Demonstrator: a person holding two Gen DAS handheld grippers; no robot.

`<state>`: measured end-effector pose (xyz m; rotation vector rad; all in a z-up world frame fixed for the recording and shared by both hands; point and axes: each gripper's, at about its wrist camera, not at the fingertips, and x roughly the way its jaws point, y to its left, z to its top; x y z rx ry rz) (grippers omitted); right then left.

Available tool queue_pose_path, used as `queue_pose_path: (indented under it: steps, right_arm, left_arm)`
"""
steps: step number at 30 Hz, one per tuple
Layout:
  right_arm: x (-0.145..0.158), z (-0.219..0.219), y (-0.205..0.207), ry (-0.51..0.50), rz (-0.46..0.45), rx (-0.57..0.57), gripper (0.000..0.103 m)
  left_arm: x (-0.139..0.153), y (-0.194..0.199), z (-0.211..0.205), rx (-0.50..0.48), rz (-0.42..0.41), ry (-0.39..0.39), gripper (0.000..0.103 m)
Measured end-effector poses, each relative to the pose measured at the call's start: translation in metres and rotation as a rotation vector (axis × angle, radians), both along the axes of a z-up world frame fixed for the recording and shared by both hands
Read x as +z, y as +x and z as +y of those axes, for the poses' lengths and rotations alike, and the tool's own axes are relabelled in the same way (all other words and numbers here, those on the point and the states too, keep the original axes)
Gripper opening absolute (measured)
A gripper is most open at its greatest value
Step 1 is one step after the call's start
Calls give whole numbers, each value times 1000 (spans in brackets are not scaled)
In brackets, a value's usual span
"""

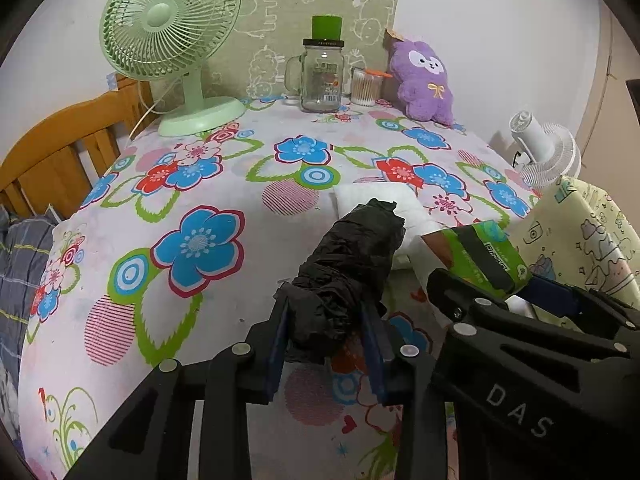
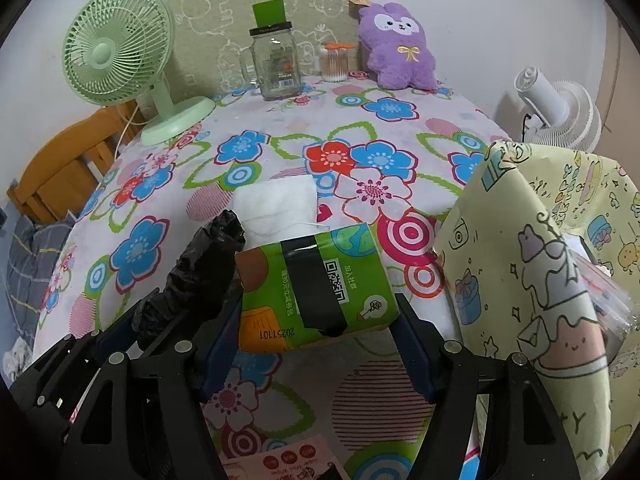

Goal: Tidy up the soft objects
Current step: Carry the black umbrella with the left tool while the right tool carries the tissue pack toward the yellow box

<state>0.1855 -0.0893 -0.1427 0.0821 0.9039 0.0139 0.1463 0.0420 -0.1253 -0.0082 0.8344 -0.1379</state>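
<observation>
We see the left gripper (image 1: pixel 326 344) at the lower middle of its own view, its jaws closed onto a black crumpled plastic roll (image 1: pixel 348 276) that juts up toward the frame centre. In the right wrist view, the right gripper (image 2: pixel 316 332) sits at the lower middle with jaws spread wide and pressed against both sides of a green tissue pack (image 2: pixel 314 284), held above the floral tablecloth (image 2: pixel 280 152).

A white folded cloth (image 2: pixel 276 202) lies on the tablecloth just beyond both held items. The widest open stretch of cloth runs across the middle and left of each frame; the left edge drops toward a wooden bed frame (image 1: pixel 52 152). On the right, a yellow cartoon-print bag (image 2: pixel 532 264) stands close beside the tissue pack and crowds that side.

The right wrist view shows the bag's full near face and a red-printed packet (image 2: pixel 280 460) at the bottom edge; the left wrist view shows only part of the bag.

Along the far edge we count one green fan (image 1: pixel 168 32), one glass jar (image 1: pixel 322 76), one cotton swab tub (image 1: pixel 364 86), one purple plush toy (image 1: pixel 424 80) and, right of the table, one white fan (image 1: pixel 544 152).
</observation>
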Motion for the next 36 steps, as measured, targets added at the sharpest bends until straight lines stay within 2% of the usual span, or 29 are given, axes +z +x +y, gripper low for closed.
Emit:
queue_pose_path:
  steps: [18, 36]
  right_arm:
    - [24, 5, -40, -15, -71, 37, 74]
    - [55, 3, -78, -16, -149, 56, 74]
  left_arm:
    - [19, -36, -5, 40, -28, -19, 34]
    - [48, -73, -10, 77, -96, -27, 34]
